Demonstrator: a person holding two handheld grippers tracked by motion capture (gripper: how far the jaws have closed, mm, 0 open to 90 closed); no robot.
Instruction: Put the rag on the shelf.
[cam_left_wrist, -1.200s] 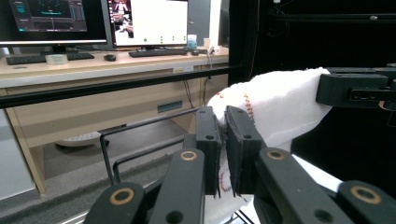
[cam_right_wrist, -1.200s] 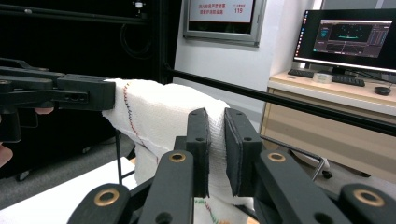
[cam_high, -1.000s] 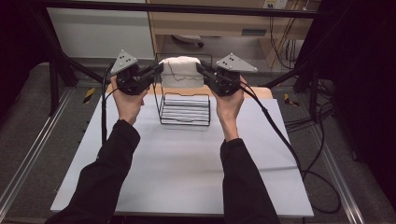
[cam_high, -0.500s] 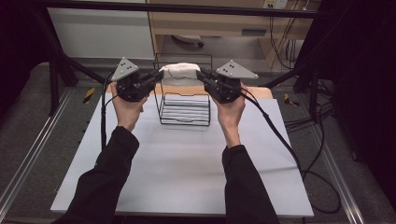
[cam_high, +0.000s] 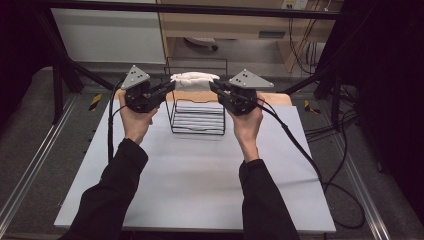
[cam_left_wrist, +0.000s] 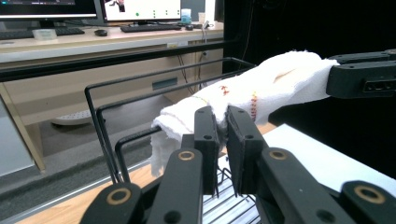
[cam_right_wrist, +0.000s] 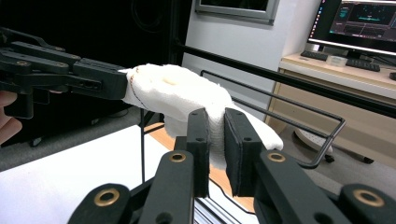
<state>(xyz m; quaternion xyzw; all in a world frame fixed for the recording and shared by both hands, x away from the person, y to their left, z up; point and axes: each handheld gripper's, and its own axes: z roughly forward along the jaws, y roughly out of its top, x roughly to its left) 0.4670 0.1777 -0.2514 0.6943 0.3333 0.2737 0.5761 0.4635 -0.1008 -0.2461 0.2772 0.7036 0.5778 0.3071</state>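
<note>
we've lifted the rolled white cloth towel (cam_high: 194, 79) slightly higher over the black wire rack (cam_high: 196, 112), left gripper (cam_high: 169, 88) and right gripper (cam_high: 215, 86) each clamping one end, probably for draping.

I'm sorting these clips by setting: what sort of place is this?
Most likely a lab or office workroom set up for recording. A white table stands inside a black frame, cables trail across a grey carpeted floor, and a desk with monitors and a keyboard stands behind.
</note>
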